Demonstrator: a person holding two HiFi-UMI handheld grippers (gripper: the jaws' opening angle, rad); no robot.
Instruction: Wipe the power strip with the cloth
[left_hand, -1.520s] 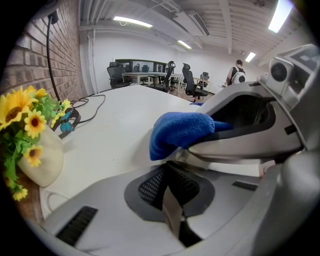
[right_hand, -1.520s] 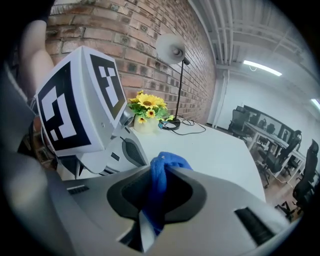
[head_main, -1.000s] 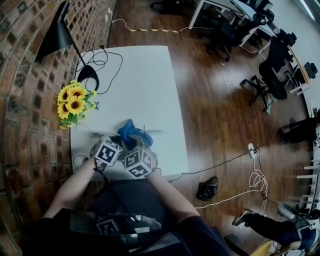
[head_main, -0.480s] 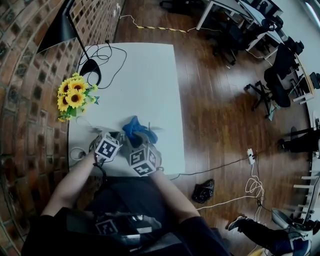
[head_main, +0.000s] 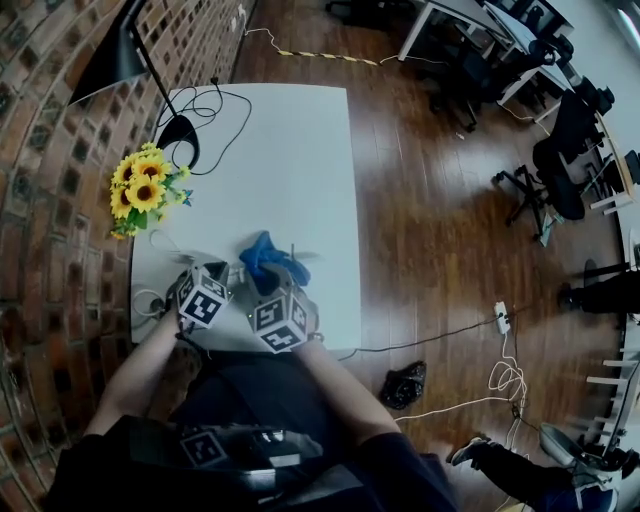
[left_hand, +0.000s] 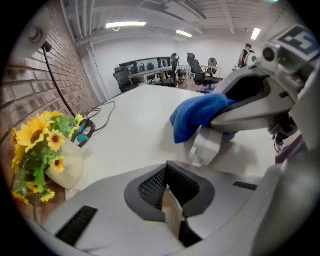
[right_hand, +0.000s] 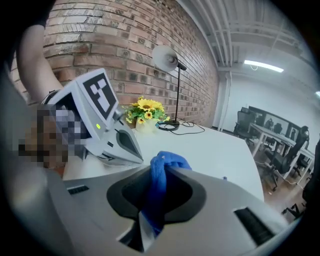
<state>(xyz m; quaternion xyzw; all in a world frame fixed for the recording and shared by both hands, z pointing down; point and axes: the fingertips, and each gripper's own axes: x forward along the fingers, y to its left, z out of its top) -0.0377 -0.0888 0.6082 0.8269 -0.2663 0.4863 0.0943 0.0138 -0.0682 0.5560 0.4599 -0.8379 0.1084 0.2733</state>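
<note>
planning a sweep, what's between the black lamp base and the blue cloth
Bare white tabletop between black lamp base and blue cloth, seen in the head view.

The left gripper (left_hand: 172, 217) and right gripper (right_hand: 147, 210) are pale grey moulded plastic, each with a black recess round the jaws and a cube (head_main: 203, 297) of black-and-white square markers. The person wears dark sleeves (head_main: 400, 468).

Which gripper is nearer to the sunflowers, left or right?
Left. The left gripper is near the sunflowers, toward the person; the right gripper, holding the blue cloth, is farther, beyond the left one.
</note>
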